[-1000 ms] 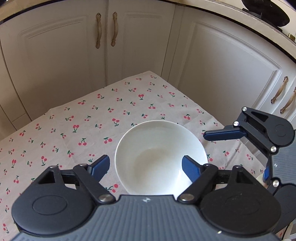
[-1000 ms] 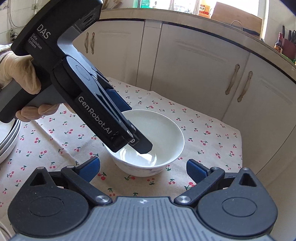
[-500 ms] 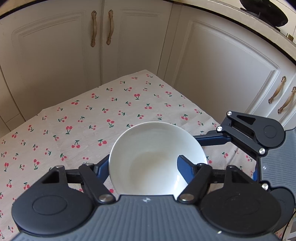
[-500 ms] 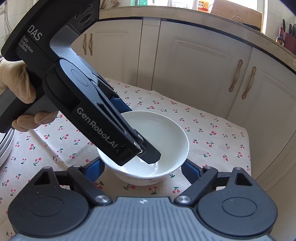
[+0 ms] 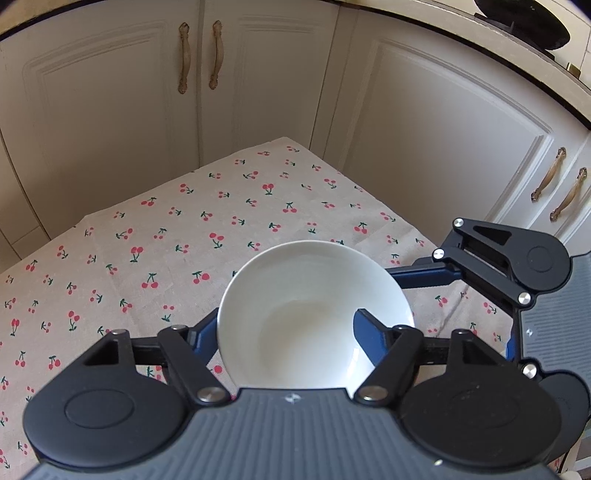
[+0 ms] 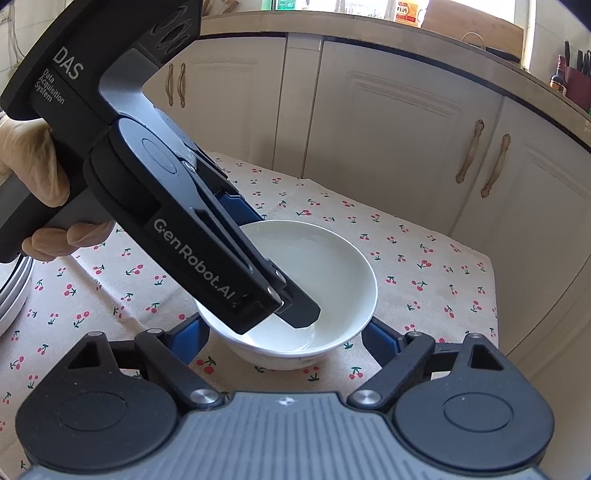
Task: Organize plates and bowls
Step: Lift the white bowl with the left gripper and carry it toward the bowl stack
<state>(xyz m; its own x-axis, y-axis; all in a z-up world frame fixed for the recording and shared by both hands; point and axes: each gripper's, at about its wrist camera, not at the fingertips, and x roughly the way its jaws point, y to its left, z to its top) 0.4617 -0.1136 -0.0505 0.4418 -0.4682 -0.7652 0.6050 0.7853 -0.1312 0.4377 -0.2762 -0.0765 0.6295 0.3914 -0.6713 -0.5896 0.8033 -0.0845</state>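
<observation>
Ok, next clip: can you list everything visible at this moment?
bowl: one, white, mid-tablecloth.
tablecloth: one, beige with red cherries, under the bowl.
plates: a stack, white, left edge, mostly cropped.
cabinet doors: several, cream, brass handles, behind the cloth.
countertop clutter: several, mixed, too small to identify.
left gripper: one, black and blue, shut on the bowl's wall.
right gripper: one, black and blue, pads against the bowl's sides.
gloved hand: one, tan glove, holding the left gripper's handle.

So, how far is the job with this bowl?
Done: plates look stacked at the right view's left edge. In hand: the left tool pinches the bowl by its rim; the right tool flanks it, touching its sides. Left: the bowl sits on the cloth, not yet lifted.
</observation>
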